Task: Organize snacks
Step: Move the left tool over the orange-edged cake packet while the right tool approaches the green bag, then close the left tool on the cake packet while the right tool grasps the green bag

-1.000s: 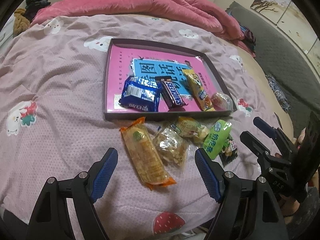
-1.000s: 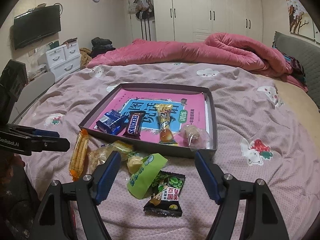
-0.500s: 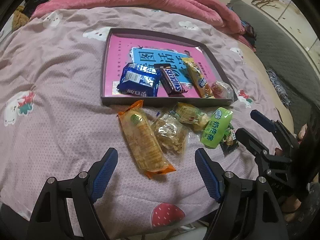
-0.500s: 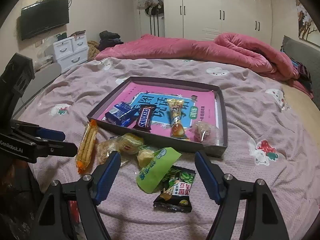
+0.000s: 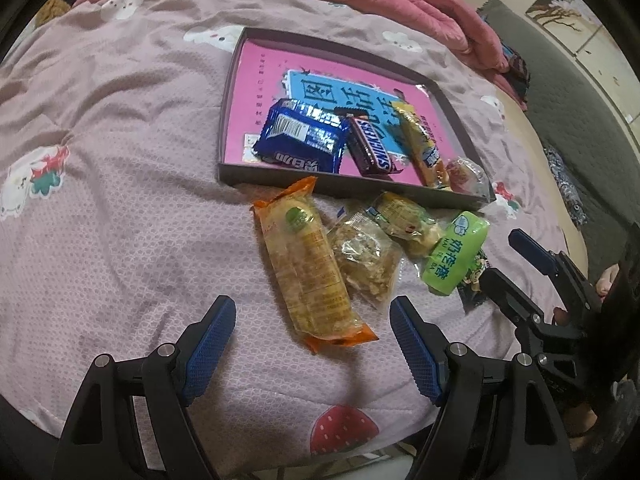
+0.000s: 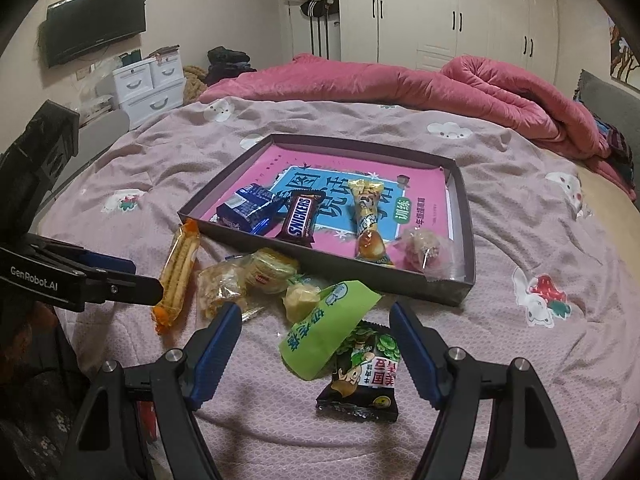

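Note:
A dark shallow box (image 5: pixel 228 100) (image 6: pixel 466 276) with a pink book inside lies on the bedspread. It holds a blue cookie pack (image 5: pixel 302 140) (image 6: pixel 246 210), a Snickers bar (image 5: pixel 370 146) (image 6: pixel 300 220), a yellow candy stick (image 5: pixel 420 144) (image 6: pixel 366 216) and a clear-wrapped sweet (image 6: pixel 422 246). In front of the box lie an orange-ended cracker pack (image 5: pixel 308 268) (image 6: pixel 178 268), a clear nut pack (image 5: pixel 364 258), a yellow cake pack (image 5: pixel 404 218) (image 6: pixel 270 270), a green packet (image 5: pixel 454 256) (image 6: pixel 324 330) and a black packet (image 6: pixel 364 372). My left gripper (image 5: pixel 312 312) is open above the cracker pack. My right gripper (image 6: pixel 316 320) is open above the green packet.
The bed is covered by a pink-grey cartoon spread, with a rolled pink duvet (image 6: pixel 400 84) at the far side. White wardrobes (image 6: pixel 460 12), a wall television (image 6: pixel 96 20) and white drawers (image 6: pixel 150 88) stand beyond. A grey headboard (image 5: pixel 560 92) runs along the right.
Both views have crept closer to the loose snacks and tilted slightly. No snack has moved and both grippers stay equally wide.

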Available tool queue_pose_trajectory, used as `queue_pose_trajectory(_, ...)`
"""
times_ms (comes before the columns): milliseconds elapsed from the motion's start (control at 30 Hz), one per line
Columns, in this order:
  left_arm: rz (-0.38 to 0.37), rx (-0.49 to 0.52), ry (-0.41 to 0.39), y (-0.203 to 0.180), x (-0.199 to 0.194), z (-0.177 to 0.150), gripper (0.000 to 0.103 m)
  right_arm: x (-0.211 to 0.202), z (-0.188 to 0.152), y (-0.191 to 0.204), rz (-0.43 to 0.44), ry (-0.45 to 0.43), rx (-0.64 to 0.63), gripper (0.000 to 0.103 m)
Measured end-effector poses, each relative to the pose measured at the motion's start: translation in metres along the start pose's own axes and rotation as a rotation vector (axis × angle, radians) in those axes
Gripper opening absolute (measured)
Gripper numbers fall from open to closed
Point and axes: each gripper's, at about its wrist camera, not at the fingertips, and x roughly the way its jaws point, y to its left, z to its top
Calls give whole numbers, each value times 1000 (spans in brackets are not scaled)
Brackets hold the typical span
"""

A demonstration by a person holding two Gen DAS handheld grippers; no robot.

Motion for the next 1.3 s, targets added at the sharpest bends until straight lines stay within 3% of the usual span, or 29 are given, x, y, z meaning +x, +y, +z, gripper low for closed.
queue_pose_trajectory(400, 24, -1, 17, 1, 14, 3, 81, -1, -1, -18, -2, 1, 55, 76)
queue_pose_trajectory(700, 15, -57, 27, 18, 21, 4, 81, 25, -1, -9, 10, 55, -19, 76)
queue_pose_trajectory(1067, 10, -58, 28, 18, 25, 7, 80, 63, 4, 8, 27, 98, -156, 76)
queue_pose_trajectory(1133, 11, -56, 29, 18, 27, 7, 80, 68, 4, 13, 24, 101, -192, 70)
queue_pose_trajectory(1267, 13, -50, 29, 16, 29, 7, 80, 75, 3, 18, 8, 111, -232, 47)
queue_pose_trajectory(1300, 13, -51, 30, 16, 31, 8, 80, 76, 2, 17, 13, 107, -232, 46)
